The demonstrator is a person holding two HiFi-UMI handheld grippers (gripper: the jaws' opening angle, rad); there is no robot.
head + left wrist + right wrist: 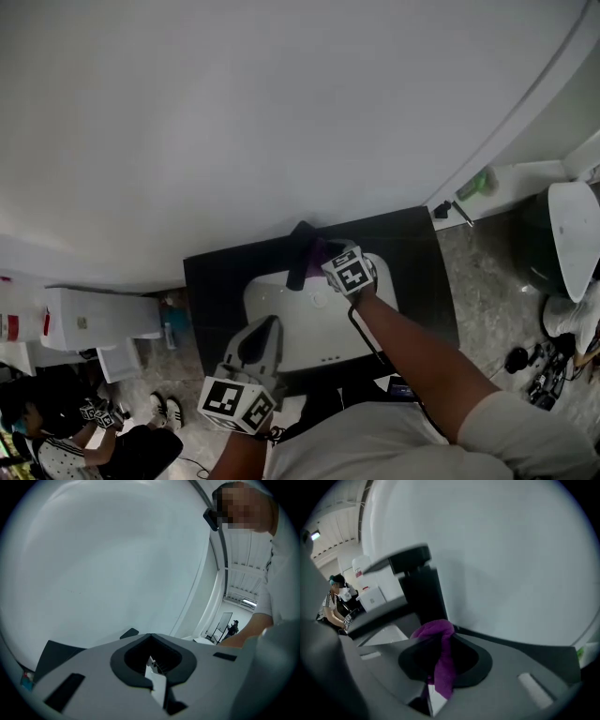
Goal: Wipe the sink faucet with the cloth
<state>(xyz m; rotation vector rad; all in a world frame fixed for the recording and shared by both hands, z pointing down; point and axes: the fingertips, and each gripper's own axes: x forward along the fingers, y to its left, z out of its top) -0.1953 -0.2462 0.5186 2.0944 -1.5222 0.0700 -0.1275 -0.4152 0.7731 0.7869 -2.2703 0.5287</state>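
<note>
Right hand-held gripper point(437, 644) clamped on purple cloth point(441, 660); cloth bunched over jaw tips, tail hanging down. Cloth just right of black faucet point(421, 590), contact unclear. Faucet at back rim of white sink point(281, 302) set in black worktop point(214, 281). Left hand-held gripper point(261, 339) well in front of faucet, jaws together, nothing between.

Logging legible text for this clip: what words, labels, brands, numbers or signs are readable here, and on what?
Readable text: none in any view.
Left cube and right cube: black-and-white square markers only, no letters.
White box: small tag, too small to read.
White bottle: red label, too blurred to read.
</note>
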